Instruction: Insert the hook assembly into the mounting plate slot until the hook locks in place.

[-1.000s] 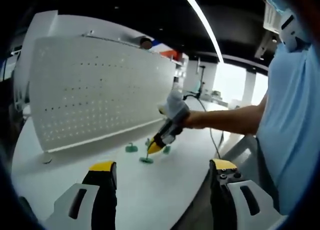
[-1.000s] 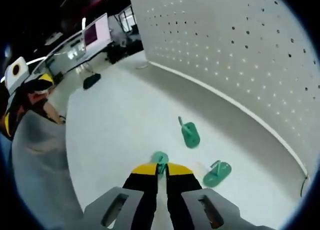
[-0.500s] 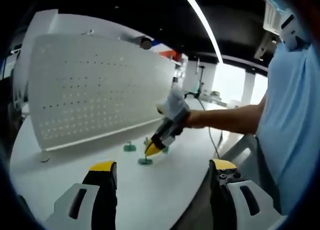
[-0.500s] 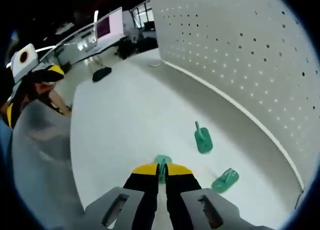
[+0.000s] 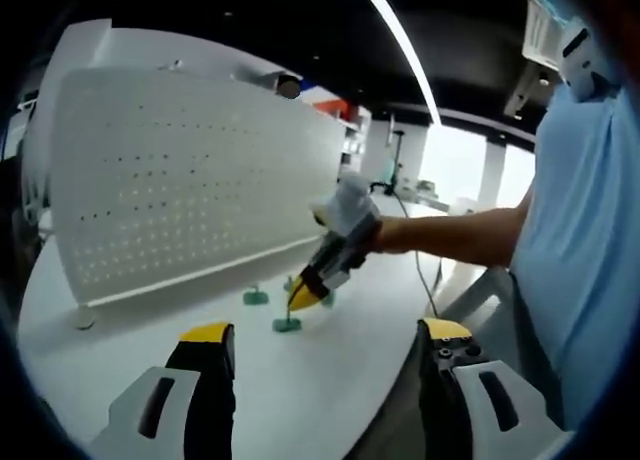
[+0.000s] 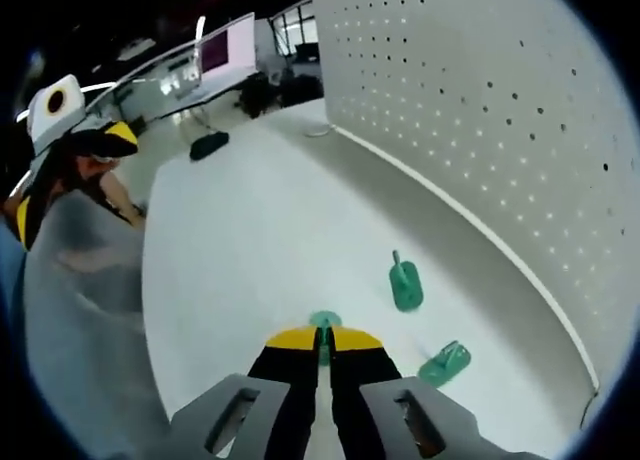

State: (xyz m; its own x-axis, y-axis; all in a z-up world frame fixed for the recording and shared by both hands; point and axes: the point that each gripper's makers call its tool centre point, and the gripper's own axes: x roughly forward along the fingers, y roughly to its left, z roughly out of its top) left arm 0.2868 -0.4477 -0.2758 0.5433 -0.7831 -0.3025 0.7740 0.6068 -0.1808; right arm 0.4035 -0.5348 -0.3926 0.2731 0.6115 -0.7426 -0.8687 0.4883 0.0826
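Currently left tool (image 5: 320,355) stands apart, empty, short of the pegboard (image 5: 190,180). Right tool (image 6: 322,342) is clamped on a green hook (image 6: 323,325) by its stem, base at the counter (image 6: 240,250) before the pegboard. Hook judged light, stiff plastic; stem grip suits insertion.

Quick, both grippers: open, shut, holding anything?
Left gripper: open, holding nothing.
Right gripper: shut on a green hook resting on the white table.

left gripper view: back, facing pegboard (image 5: 190,180) | right gripper view: low over table (image 6: 240,240) (both share hooks)
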